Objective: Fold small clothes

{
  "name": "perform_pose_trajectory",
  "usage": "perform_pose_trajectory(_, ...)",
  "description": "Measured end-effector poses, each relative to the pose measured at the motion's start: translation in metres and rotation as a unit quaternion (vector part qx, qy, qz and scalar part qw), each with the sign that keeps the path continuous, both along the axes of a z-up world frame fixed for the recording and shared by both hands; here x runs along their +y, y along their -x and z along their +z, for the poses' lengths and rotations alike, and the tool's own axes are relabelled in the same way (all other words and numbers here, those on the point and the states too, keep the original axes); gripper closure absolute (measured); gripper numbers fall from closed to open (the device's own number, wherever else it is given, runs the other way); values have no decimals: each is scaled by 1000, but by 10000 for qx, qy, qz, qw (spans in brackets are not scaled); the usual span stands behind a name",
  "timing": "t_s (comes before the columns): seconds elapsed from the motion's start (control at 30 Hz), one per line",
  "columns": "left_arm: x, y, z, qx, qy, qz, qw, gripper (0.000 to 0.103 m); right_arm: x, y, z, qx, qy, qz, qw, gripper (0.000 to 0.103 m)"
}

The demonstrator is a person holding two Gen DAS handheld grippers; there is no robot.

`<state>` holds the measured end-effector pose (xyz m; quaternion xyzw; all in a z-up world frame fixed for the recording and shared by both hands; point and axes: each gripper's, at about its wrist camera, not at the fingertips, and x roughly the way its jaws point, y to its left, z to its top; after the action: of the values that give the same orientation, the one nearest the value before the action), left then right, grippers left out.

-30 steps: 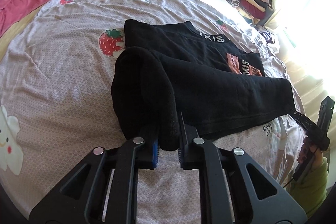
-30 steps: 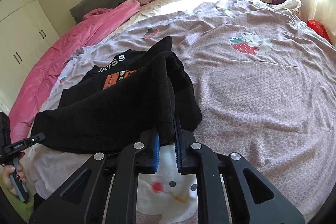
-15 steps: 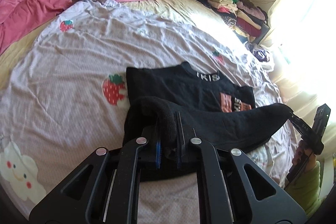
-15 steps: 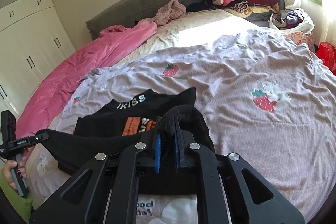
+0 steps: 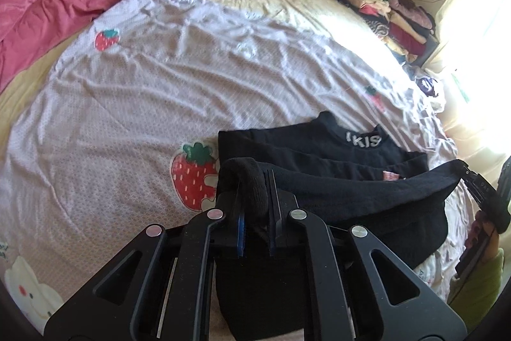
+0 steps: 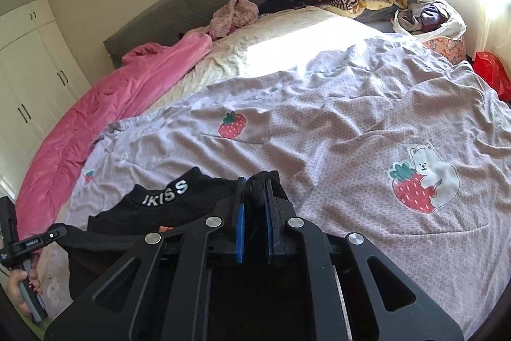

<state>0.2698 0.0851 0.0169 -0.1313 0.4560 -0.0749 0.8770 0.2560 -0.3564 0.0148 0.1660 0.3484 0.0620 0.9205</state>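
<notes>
Black top (image 5: pixel 322 168), collar end lying on the bed (image 5: pixel 159 104) ahead of both jaws, has had its hem lifted higher: left gripper (image 5: pixel 255 213) and right gripper (image 6: pixel 255 213) each clench a corner, fold underway.

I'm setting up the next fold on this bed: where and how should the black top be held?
Hold the black top by its hem corners, coming from the near bed edge, as both grippers do now. The left gripper and right gripper are each shut on a bunched corner. The collar end lies flat on the sheet, so it probably anchors the fold while the near edge is carried over.
</notes>
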Motion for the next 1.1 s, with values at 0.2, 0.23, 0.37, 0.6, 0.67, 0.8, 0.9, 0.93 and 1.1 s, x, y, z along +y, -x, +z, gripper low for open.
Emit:
perform_pose_trajectory(0.2, 3, 7, -14, 35, 143, 30, 9999, 91, 5, -5, -19, 245, 124, -27, 9996, 84)
perform_pose_trajectory(0.23, 5, 10, -13, 31, 216, 22, 9998, 85, 4, -2, -19, 215, 95, -53, 9997, 77)
perform_pose_trajectory(0.37, 6, 26, -2, -116, 193, 31, 9997, 63, 4, 18, -14, -6, 118, -83, 9999, 73)
perform_pose_trajectory(0.6, -10, 56, 8, -328, -245, -266, 9988, 63, 27, 64, -14, -205, 410, 211, 9987, 69)
perform_pose_trajectory(0.67, -25, 59, 1, -308, -528, -497, 9969, 63, 43, 70, -19, -120, 633, 450, 9969, 69)
perform_pose_trajectory(0.8, -54, 55, -20, -163, -863, -874, 9923, 63, 74, 65, -38, 158, 1159, 784, 9900, 70)
perform_pose_trajectory(0.9, -74, 45, -32, -102, -1223, -1105, 9863, 63, 90, 48, -56, 466, 1489, 815, 9844, 70)
perform_pose_trajectory(0.93, -78, 43, -34, -105, -1285, -1132, 9852, 63, 92, 44, -59, 485, 1521, 824, 9837, 70)
perform_pose_trajectory(1.1, -85, 18, -36, -119, -1515, -1167, 9815, 62, 102, 16, -57, 449, 1647, 830, 9818, 70)
